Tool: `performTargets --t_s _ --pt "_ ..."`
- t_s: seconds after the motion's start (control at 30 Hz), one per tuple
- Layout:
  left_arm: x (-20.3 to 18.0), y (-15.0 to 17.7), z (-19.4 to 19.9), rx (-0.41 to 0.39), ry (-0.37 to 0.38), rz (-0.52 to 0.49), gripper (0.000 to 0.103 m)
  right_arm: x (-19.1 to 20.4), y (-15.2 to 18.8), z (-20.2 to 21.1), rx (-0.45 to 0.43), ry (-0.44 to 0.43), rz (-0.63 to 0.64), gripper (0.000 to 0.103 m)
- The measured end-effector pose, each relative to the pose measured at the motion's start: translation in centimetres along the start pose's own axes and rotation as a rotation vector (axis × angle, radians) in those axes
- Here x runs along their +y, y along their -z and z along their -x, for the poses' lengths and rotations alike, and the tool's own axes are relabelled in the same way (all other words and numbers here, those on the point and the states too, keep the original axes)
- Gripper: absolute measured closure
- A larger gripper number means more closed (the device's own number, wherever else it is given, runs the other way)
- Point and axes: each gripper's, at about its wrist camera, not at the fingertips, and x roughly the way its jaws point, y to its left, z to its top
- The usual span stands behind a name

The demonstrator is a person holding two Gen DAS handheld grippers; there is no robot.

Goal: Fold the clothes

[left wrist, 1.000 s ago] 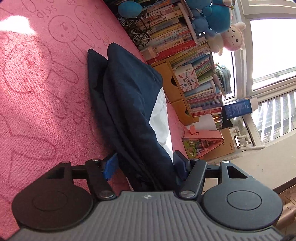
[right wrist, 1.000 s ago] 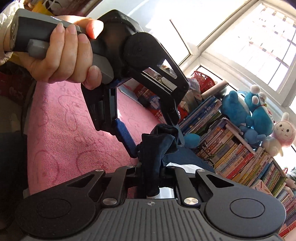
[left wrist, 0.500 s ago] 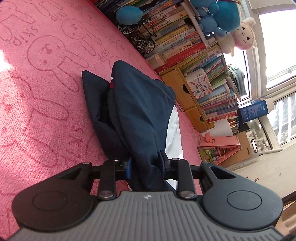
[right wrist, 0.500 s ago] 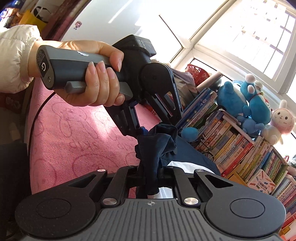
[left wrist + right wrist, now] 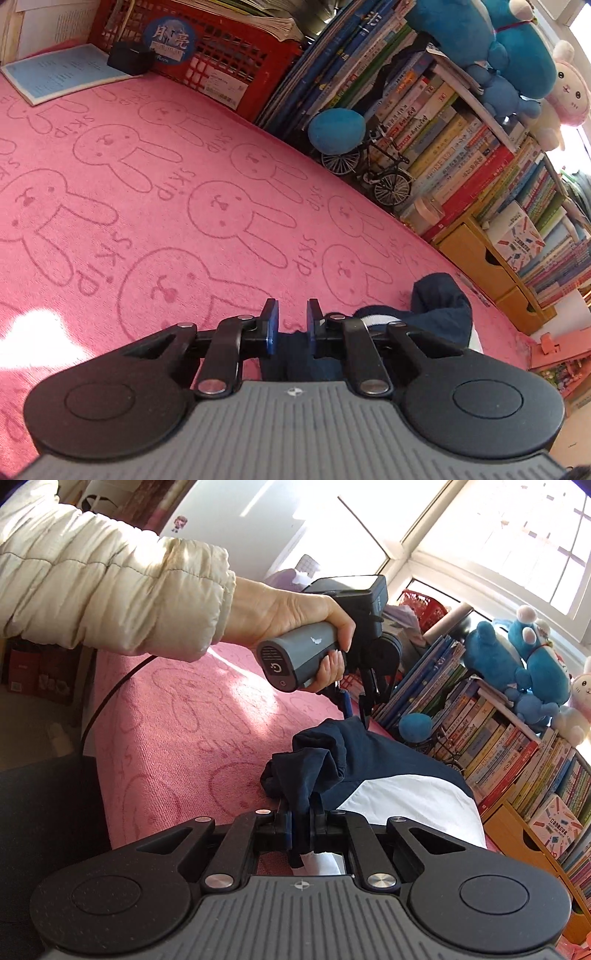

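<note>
The left gripper (image 5: 290, 325) has been lifted and swung away from the garment (image 5: 373, 775) within the last second: a second ago its jaws were wide either side of the cloth, half a second ago they had been drawn in on a fold, and now the view is mostly of bare pink bed cover (image 5: 147, 206). The jaws are seen narrowed, with a small gap at the tips. Dark fabric lies low between them, but whether it is actually pinched cannot be told. In the right wrist view the tips stand at the garment's far edge.

The right gripper (image 5: 300, 821) is unchanged: its jaws are closed on a bunched navy edge.

It is judged that the far edge has been taken up and a fold across the garment is under way, not completed.

The garment lies on the bed cover beside the bookshelf (image 5: 498, 738). It is navy with a white panel, bunched and wrinkled at the held end, smoother elsewhere.
</note>
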Motion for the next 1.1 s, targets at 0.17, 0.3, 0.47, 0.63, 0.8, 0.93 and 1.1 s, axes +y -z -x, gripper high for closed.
performTargets --t_s 0.17,0.3,0.47,0.63,0.8,0.93,1.1 --pt "0.6 -0.5 2.0 -0.025 -0.036 -0.049 0.089 -4.6 0.1 1.3 -0.024 -0.229 -0.263 0.056" --pt "0.7 0.2 4.3 -0.025 -0.020 -0.103 0.072 -8.7 1.0 3.0 -0.046 -0.355 -0.417 0.034" --pt "-0.4 3.3 6.2 0.026 0.054 -0.173 0.032 -12.2 2.4 4.8 -0.058 -0.241 -0.517 0.019" --pt "-2.9 6.0 6.9 0.029 -0.073 -0.304 0.031 -13.5 3.3 3.7 0.113 0.045 -0.475 0.017" --pt "-6.0 8.7 8.6 -0.019 -0.131 -0.477 0.015 -13.5 3.3 1.3 0.305 0.230 -0.318 0.000" --pt "-8.0 10.6 8.8 -0.003 -0.168 -0.594 0.012 -13.7 3.5 -0.3 0.405 0.246 -0.278 0.000" --pt "-8.1 11.3 7.4 0.071 -0.124 -0.568 0.006 -13.2 3.5 -0.8 0.421 0.228 -0.239 0.000"
